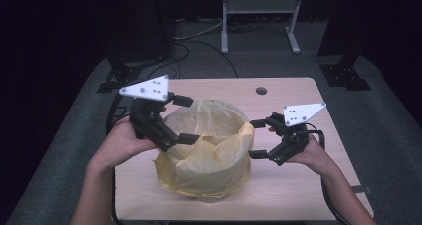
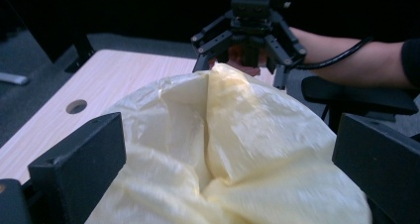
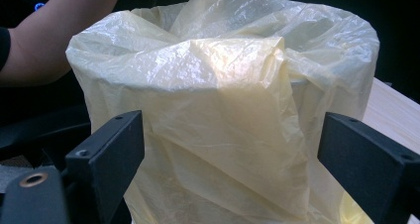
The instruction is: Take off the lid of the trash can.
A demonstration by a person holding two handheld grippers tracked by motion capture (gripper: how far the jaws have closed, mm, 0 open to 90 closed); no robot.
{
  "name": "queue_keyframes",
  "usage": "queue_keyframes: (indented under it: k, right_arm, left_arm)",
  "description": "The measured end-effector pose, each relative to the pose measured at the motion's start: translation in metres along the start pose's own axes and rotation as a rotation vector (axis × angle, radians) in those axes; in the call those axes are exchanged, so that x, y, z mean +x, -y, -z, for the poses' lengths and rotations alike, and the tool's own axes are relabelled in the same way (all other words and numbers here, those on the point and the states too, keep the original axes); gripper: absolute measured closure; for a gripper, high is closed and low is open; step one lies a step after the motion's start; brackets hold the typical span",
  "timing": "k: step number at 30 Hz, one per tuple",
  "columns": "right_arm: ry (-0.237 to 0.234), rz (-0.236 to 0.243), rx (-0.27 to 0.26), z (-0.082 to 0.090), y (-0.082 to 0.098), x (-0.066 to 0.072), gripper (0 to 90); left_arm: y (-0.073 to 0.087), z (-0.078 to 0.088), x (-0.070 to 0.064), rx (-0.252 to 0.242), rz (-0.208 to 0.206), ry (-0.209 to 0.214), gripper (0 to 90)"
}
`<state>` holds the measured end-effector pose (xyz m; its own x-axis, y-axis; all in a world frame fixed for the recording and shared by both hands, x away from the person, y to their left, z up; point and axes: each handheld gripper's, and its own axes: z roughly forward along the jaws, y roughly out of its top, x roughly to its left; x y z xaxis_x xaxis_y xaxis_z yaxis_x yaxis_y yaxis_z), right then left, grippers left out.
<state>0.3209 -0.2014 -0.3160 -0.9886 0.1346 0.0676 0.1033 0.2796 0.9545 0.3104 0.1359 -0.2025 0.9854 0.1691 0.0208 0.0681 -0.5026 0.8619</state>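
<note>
**binwatcher:** Closest to the lens in the right gripper view, two chunky matte-black jaws are rising from the bottom corners, spread wide, and the yellow bag [image 3: 223, 110] is sitting in the gap between them without either pad pressing on it. So the right gripper [image 1: 258, 138] is hanging open, right of centre in the high view, just beside the bag's right flank.

**foldedcorner:** Same deal on the other side? In the high view the left gripper [image 1: 186, 119] is sitting left of centre, up against the bag's rim.

**binwatcher:** Yep, its jaws are standing wide apart too. In the left gripper view they're poking up at the lower left and lower right with the plastic bulging up between them, slightly blurred. I'm not seeing any pinch, so I'm calling it open.

**foldedcorner:** And the bag itself?

**binwatcher:** It's sitting in the middle of the frame in the high view, draped over a round, bin-shaped form, with the top edge folded over the rim. Thin, crinkly, semi-see-through film, pale yellow, glossy where the light is hitting the creases. It's standing on a light wood-grain table [image 1: 293, 185] with rounded corners and a small round hole [image 1: 261, 90] near the upper edge.
</note>
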Motion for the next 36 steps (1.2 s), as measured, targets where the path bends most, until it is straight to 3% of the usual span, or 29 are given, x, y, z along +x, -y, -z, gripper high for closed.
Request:
queue_keyframes:
  k: [3,10,21,30,36]
  right_arm:
    - [0.004,-0.002,0.000,0.002,-0.001,0.000,9.6]
    - [0.011,0.002,-0.010,0.006,-0.003,0.000,9.6]
    - [0.021,0.002,-0.009,0.011,-0.005,-0.001,9.6]
    - [0.025,0.003,-0.005,0.013,-0.005,-0.001,9.6]
    - [0.026,0.004,-0.005,0.012,-0.005,-0.002,9.6]
  left_arm:
    - [-0.011,-0.014,0.002,0.063,-0.020,-0.005,0.0]
    - [-0.022,-0.039,0.005,0.119,-0.021,0.002,0.0]
    - [-0.010,-0.083,0.005,0.292,-0.025,-0.005,0.0]
    - [0.001,-0.097,0.007,0.340,-0.004,-0.011,0.0]
    - [0.005,-0.109,0.009,0.401,0.010,-0.021,0.0]
